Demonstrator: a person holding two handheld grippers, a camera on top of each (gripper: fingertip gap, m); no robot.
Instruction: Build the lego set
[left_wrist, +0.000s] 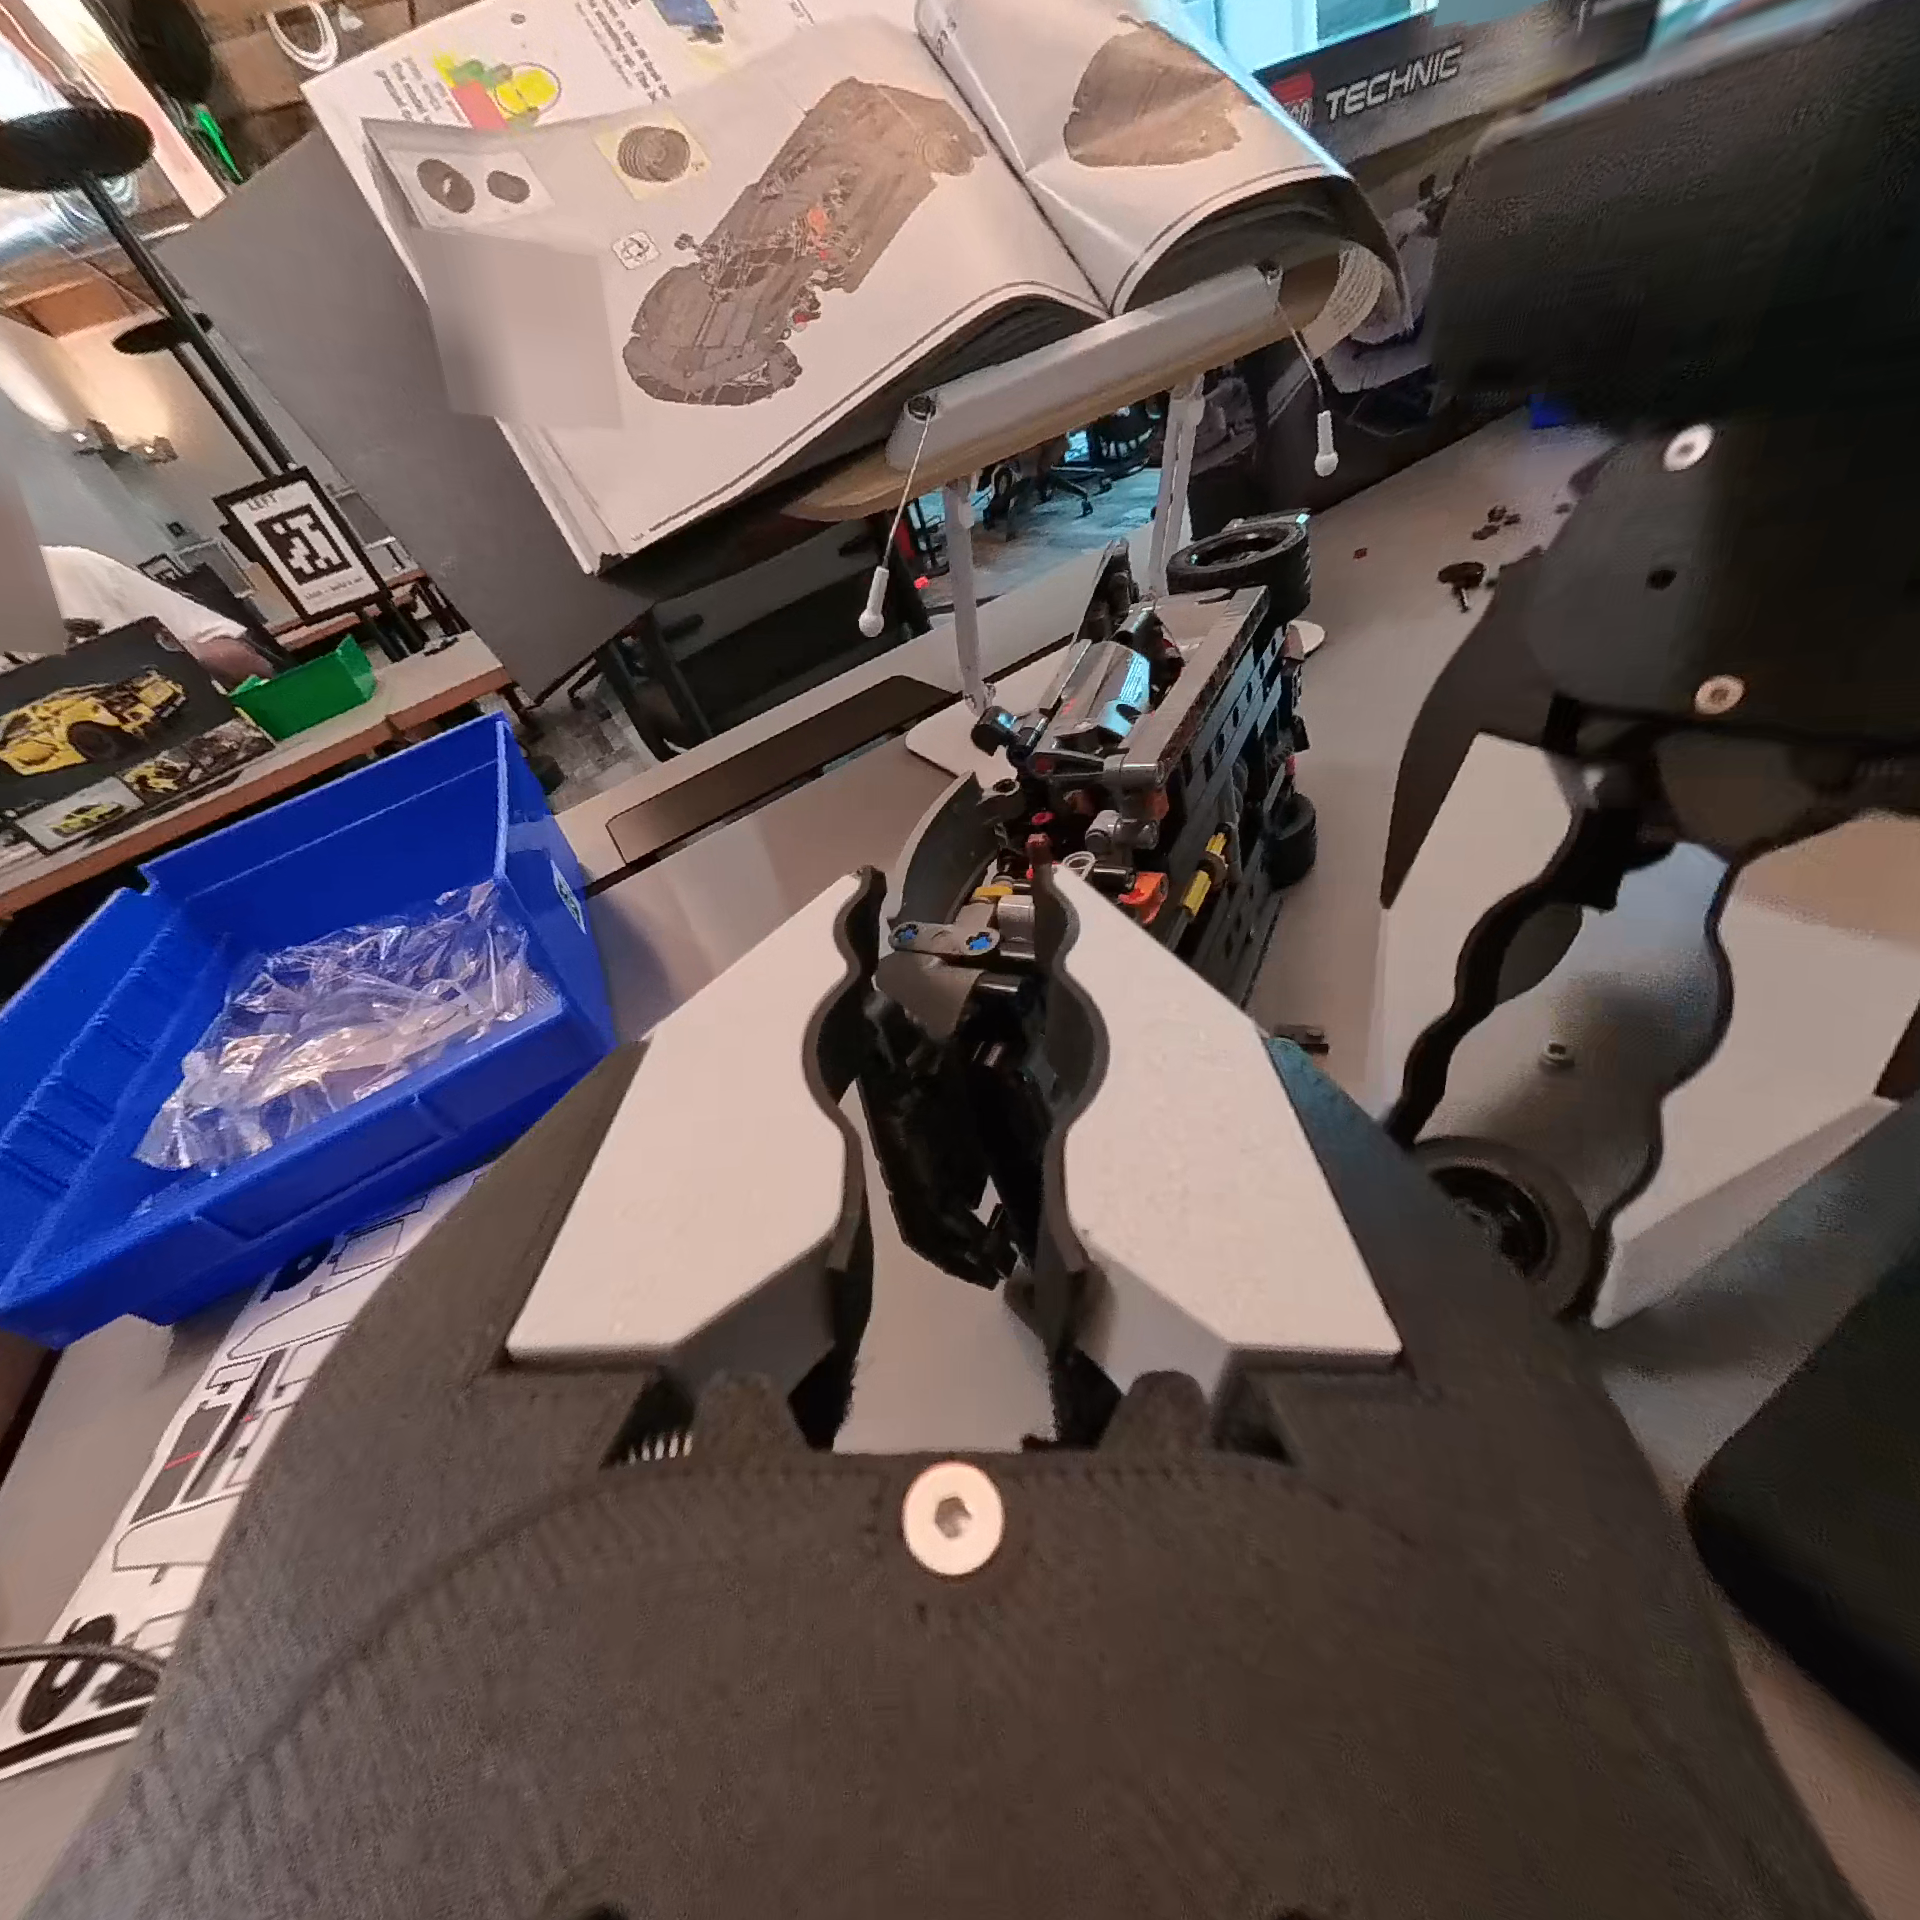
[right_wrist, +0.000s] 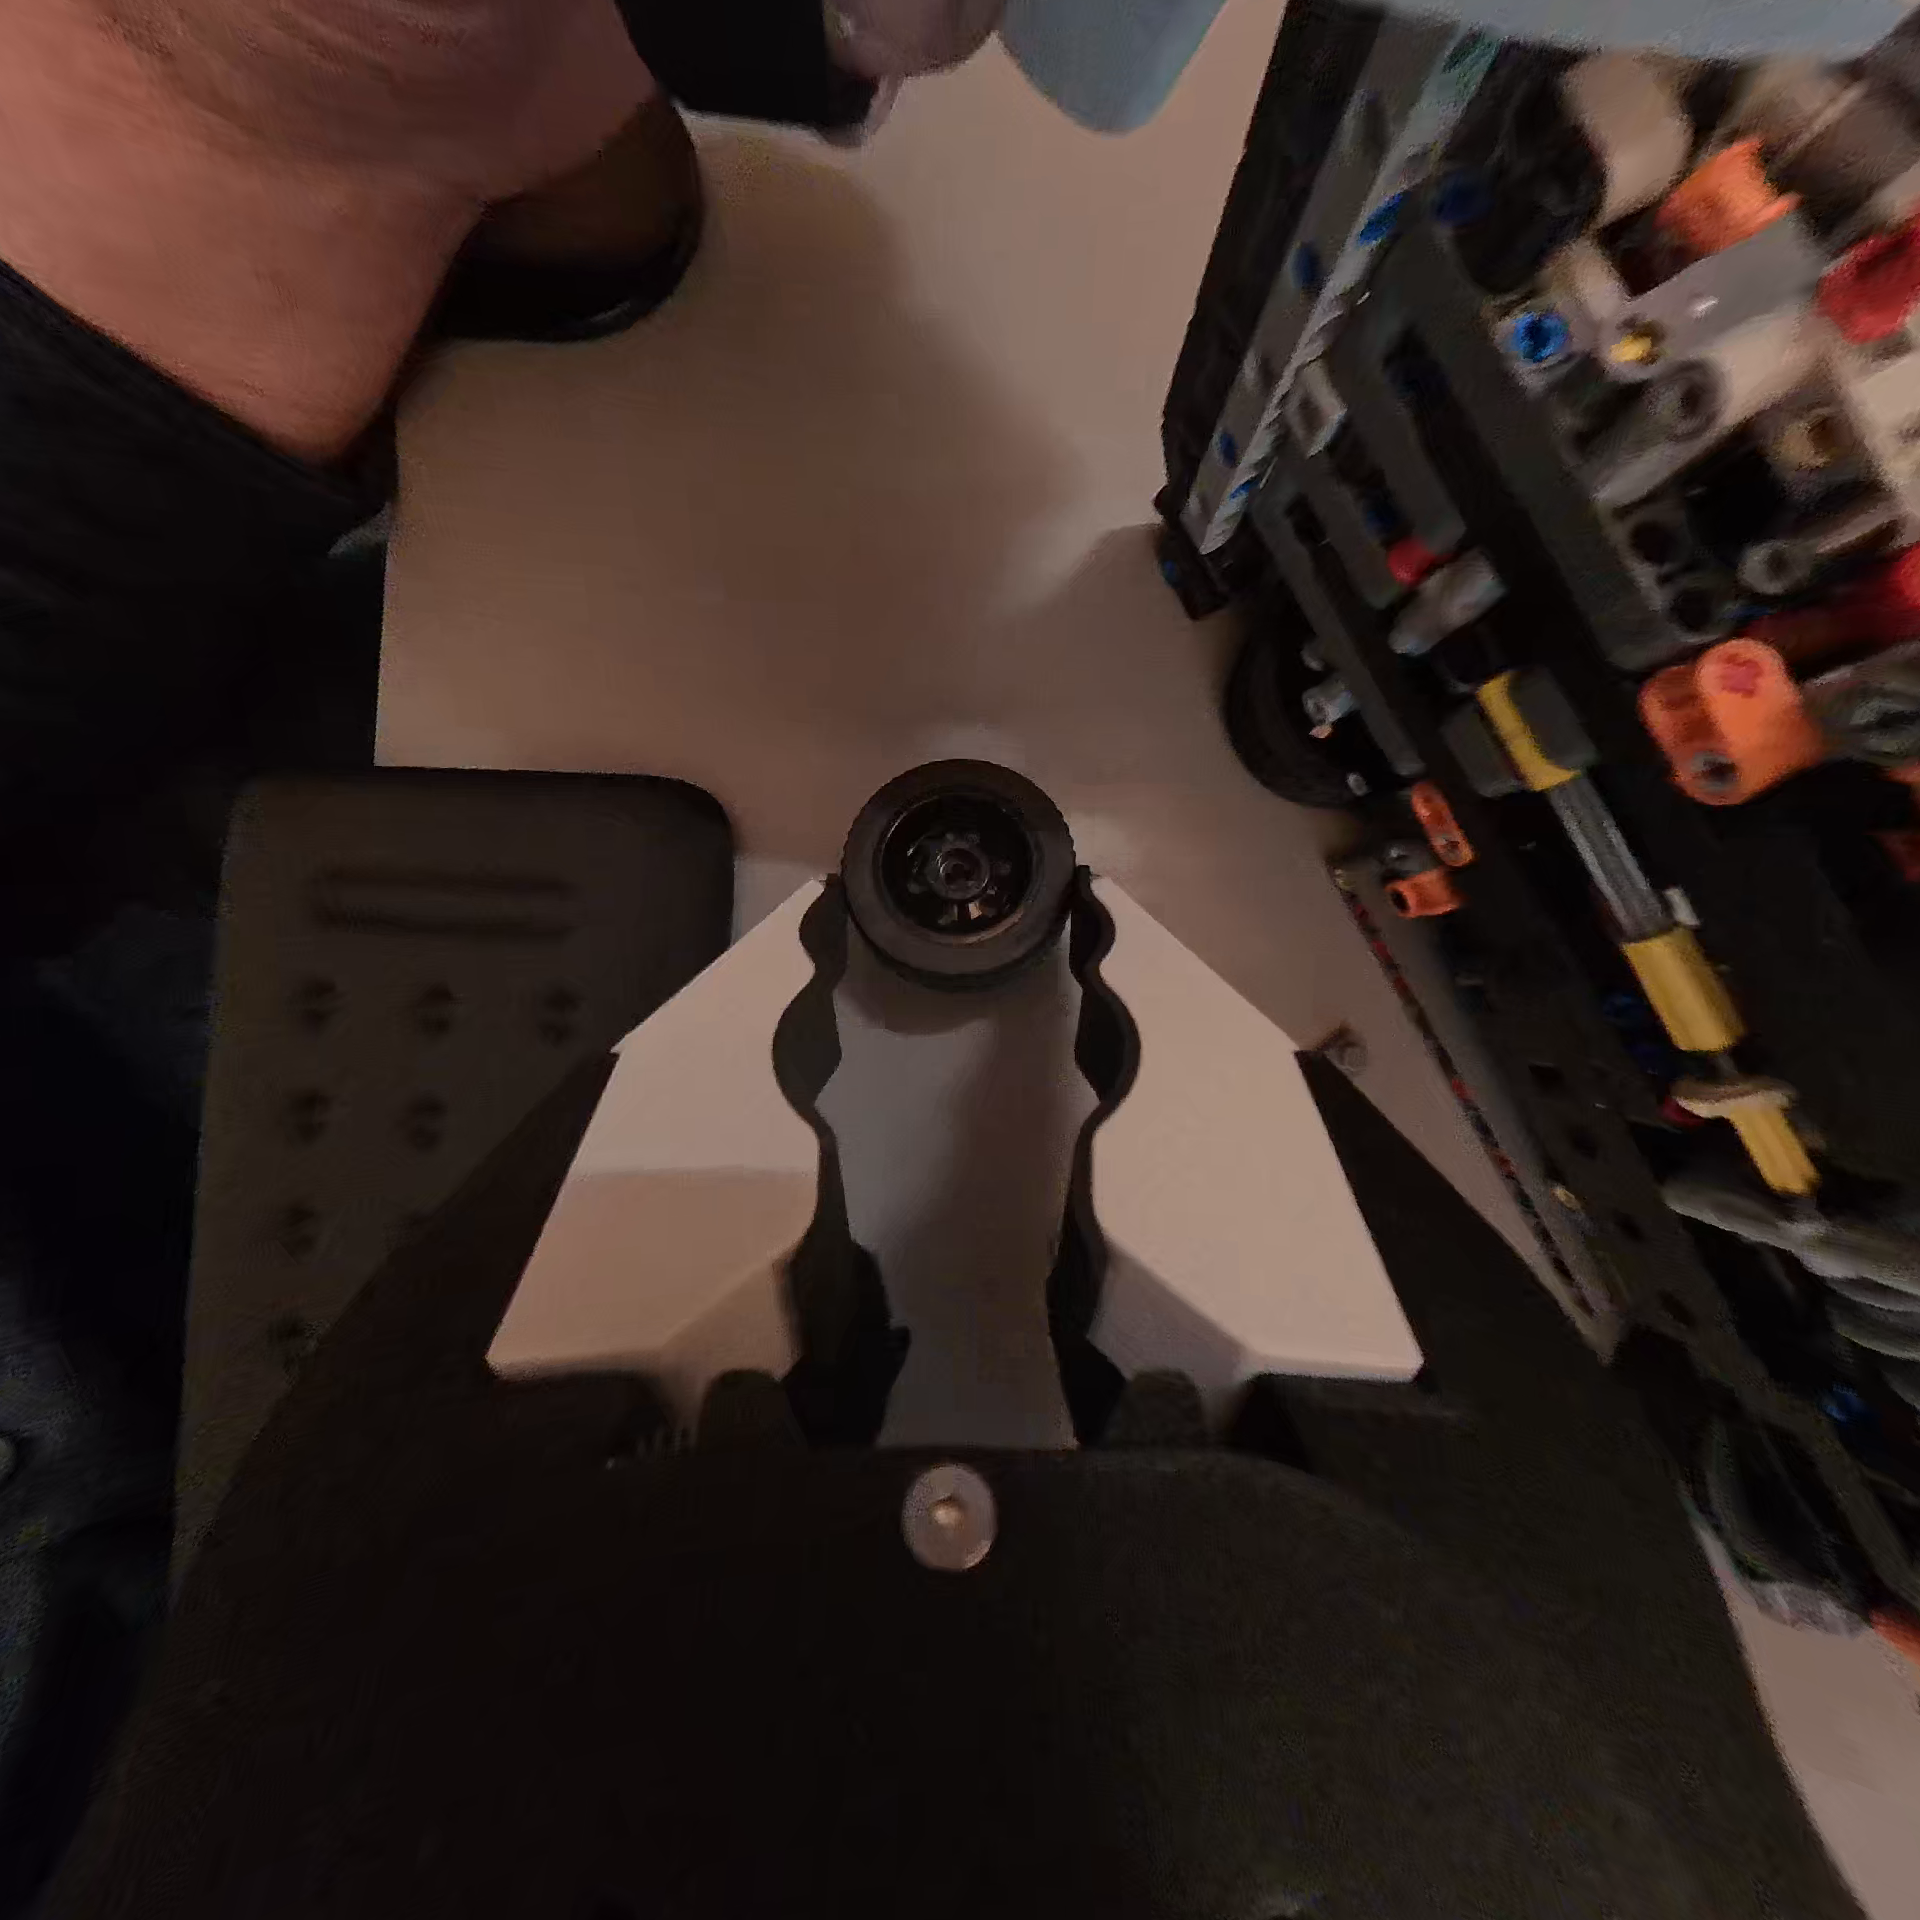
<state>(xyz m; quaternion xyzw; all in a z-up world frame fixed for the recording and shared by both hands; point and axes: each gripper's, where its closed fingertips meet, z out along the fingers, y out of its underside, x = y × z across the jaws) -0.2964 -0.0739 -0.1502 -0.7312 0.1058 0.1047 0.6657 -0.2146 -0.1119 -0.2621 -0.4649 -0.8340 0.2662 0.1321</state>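
The black Lego car (left_wrist: 1174, 748) lies on its side on the white table, with grey, orange, yellow and red parts showing. My left gripper (left_wrist: 961, 894) is shut on the car's near black end (left_wrist: 945, 1091). The car also fills the right of the right wrist view (right_wrist: 1558, 623). A loose black wheel (right_wrist: 956, 868) lies flat on the table. My right gripper (right_wrist: 956, 896) points down at it, with its fingertips against both sides of the wheel. In the left wrist view the wheel (left_wrist: 1496, 1210) sits under the right gripper's finger (left_wrist: 1496, 987).
A blue bin (left_wrist: 104, 1091) with clear bags stands at the left, beside a sticker sheet (left_wrist: 208, 1455). An open instruction book (left_wrist: 831, 260) on a stand hangs over the car, with the set's box (left_wrist: 1403, 83) behind. Small loose parts (left_wrist: 1465, 577) lie beyond. A person's arm (right_wrist: 260, 208) and a black pad (right_wrist: 468, 987) are near the wheel.
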